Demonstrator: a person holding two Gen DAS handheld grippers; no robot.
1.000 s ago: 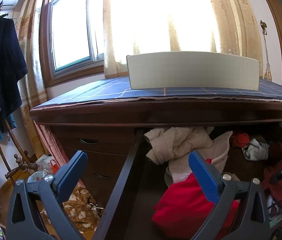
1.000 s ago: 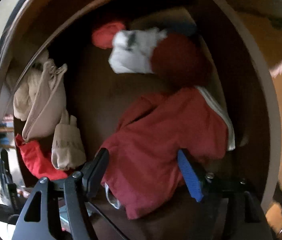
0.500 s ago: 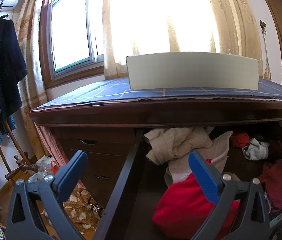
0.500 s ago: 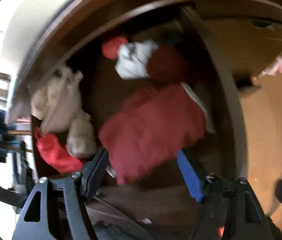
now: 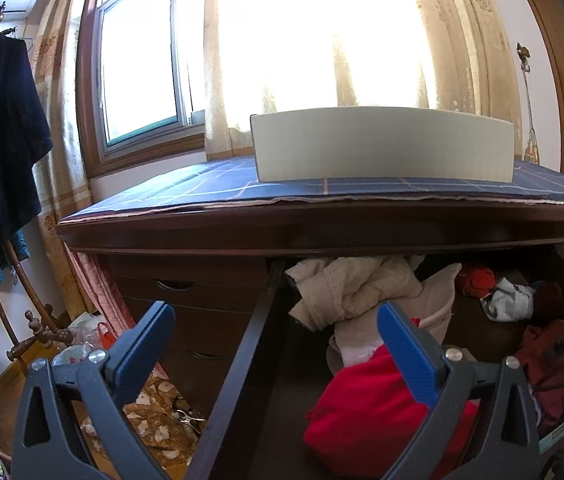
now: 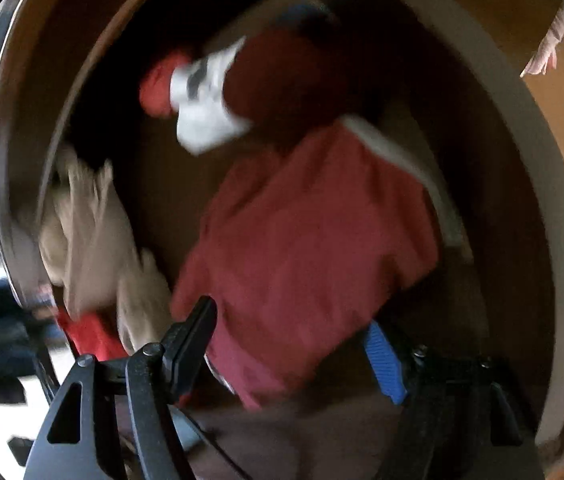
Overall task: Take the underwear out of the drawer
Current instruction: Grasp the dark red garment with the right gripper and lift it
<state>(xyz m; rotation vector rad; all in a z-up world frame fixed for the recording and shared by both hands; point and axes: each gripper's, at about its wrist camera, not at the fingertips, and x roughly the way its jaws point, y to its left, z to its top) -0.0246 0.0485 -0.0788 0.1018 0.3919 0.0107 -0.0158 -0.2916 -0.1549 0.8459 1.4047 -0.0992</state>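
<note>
The drawer [image 5: 249, 340] of a dark wooden chest stands pulled out, with loose clothes inside. In the blurred right wrist view a dark red garment with a white band [image 6: 310, 248] lies on the drawer floor. My right gripper [image 6: 294, 340] hangs open just above its near edge, tilted downward, with the cloth showing between the fingers but not pinched. Behind it lie a white and grey piece [image 6: 205, 108], an orange-red piece [image 6: 157, 88] and a maroon bundle [image 6: 282, 72]. My left gripper [image 5: 277, 340] is open and empty, held over the drawer's left wall.
Beige clothes [image 5: 354, 288] and a bright red garment [image 5: 366, 412] fill the drawer's left part. A pale box [image 5: 382, 144] sits on the blue checked cloth [image 5: 201, 188] on top. Shut drawers [image 5: 185, 284], a coat stand [image 5: 21, 300] and floor clutter [image 5: 149, 420] are on the left.
The right gripper pulled back and rolled, then came down closer to the dark red garment, which now looms larger. Its jaws stayed apart. The left gripper has not moved.
</note>
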